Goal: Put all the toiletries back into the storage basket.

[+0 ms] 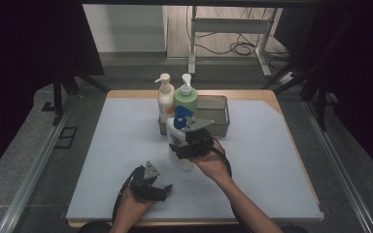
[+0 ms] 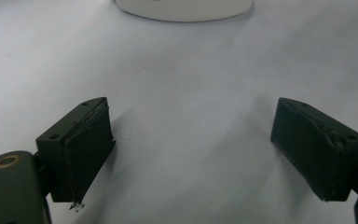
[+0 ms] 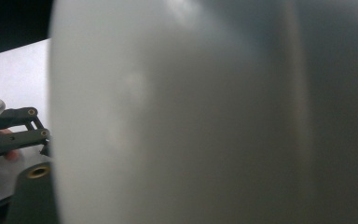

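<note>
A: Start at the left. What is nearest the person's edge, measured from the grey bin (image 1: 213,115)?

B: The left gripper (image 1: 161,190), well short of the bin and to its left, low over the pale mat (image 1: 116,160). In the left gripper view its jaws stand wide apart with bare mat between them; nothing is held. The rounded base of a white bottle (image 2: 184,9) shows at the top of that view.

A: And that bottle, where is it against the bin?

B: The white bottle with the blue pump (image 1: 179,141) stands upright on the mat just in front of the bin's left end, on the person's side.

A: The right gripper?

B: The right gripper (image 1: 187,148) is at that bottle's body, in front of the bin. In the right gripper view the white body (image 3: 177,116) is pressed up close to the camera and hides the pads, so I cannot tell whether they press on it or stand just clear.

A: Anything inside the bin?

B: At its left end, a cream pump bottle (image 1: 165,97) and, just right of it, a green pump bottle (image 1: 186,99), both upright.
</note>
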